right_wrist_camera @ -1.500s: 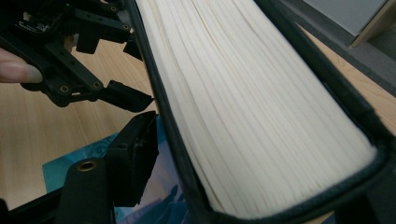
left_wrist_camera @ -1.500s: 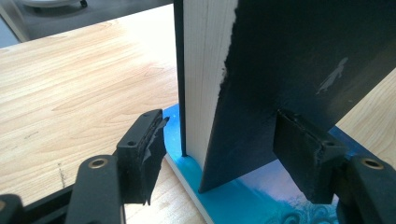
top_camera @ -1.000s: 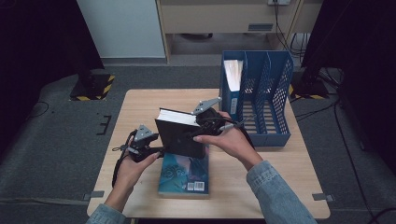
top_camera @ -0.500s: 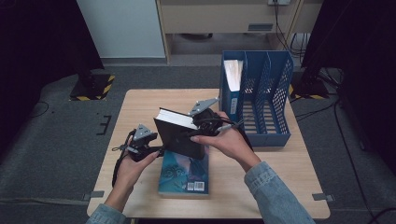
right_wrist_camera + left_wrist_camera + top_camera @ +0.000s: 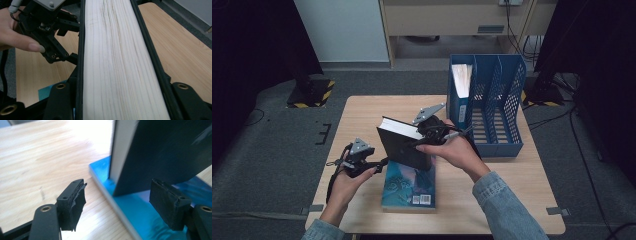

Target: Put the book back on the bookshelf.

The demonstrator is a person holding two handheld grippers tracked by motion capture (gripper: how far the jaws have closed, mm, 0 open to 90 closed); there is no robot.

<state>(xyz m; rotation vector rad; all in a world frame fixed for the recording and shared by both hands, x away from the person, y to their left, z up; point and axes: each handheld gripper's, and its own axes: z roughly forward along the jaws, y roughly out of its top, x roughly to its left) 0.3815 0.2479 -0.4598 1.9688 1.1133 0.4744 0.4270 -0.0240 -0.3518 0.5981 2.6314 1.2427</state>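
Black book [image 5: 404,145] stands tilted, lower edge on the flat blue book [image 5: 409,187].

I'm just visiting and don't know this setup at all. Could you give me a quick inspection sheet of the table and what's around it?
Surface: light wooden table, bare apart from the items below.
Job's things: black book held tilted, one corner on the blue book that lies flat; blue file rack at the table's right, one book standing in its left slot.
Clutter: nothing seen.
Grippers: right gripper shut on the black book, its page edge between the jaws; left gripper open, by the black book's lower corner, touching nothing.
Cables: black cable looping from the left gripper; more on the floor at right.
Surroundings: grey carpet, dark curtains, white panel and a wooden cabinet behind.
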